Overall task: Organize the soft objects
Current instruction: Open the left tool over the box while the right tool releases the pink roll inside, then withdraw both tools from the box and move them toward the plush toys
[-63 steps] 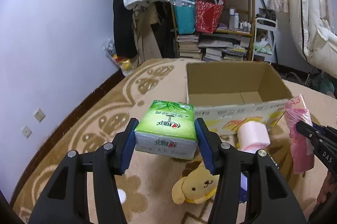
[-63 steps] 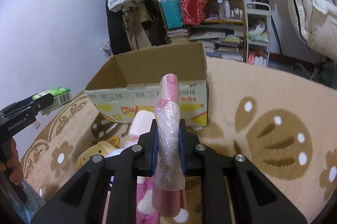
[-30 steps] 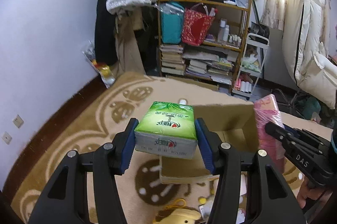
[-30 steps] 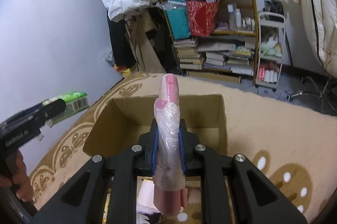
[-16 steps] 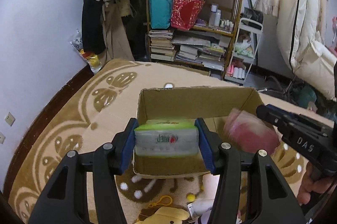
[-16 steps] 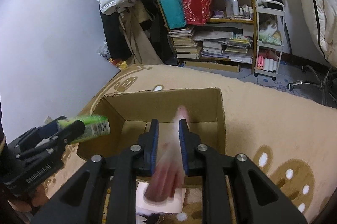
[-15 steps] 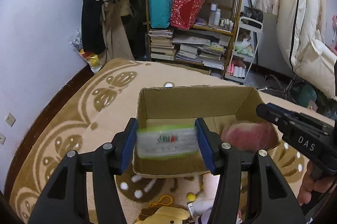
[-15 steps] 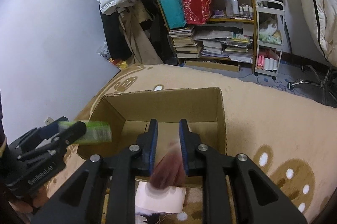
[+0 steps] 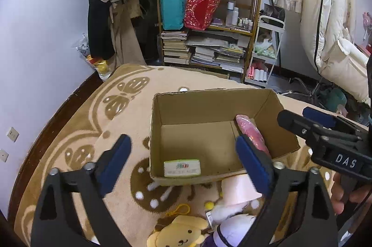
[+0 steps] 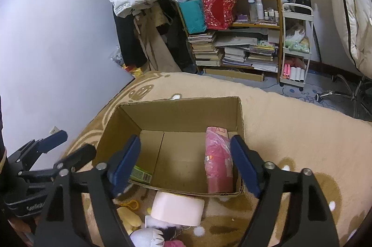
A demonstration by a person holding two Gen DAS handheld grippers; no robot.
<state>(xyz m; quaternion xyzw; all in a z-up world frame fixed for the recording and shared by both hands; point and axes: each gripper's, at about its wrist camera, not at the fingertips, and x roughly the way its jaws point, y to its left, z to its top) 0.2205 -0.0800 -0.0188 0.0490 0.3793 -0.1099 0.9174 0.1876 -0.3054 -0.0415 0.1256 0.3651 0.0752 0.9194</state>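
Note:
An open cardboard box (image 9: 209, 105) stands on the carpet; it also shows in the right wrist view (image 10: 176, 107). The green tissue pack (image 9: 182, 167) lies inside at the near left corner, partly visible in the right wrist view (image 10: 140, 173). The pink wrapped pack (image 10: 218, 163) lies inside along the right wall, also seen in the left wrist view (image 9: 250, 134). My left gripper (image 9: 183, 163) is open and empty above the box's near edge. My right gripper (image 10: 184, 162) is open and empty above the box.
On the carpet in front of the box lie a pink tissue roll (image 10: 177, 207), a yellow plush dog (image 9: 179, 233) and a white and purple plush (image 9: 232, 223). A cluttered bookshelf (image 9: 209, 21) and a white cart (image 9: 265, 51) stand behind.
Both grippers opened above the box. The green tissue pack and the pink pack dropped out of the jaws and now lie inside the box.

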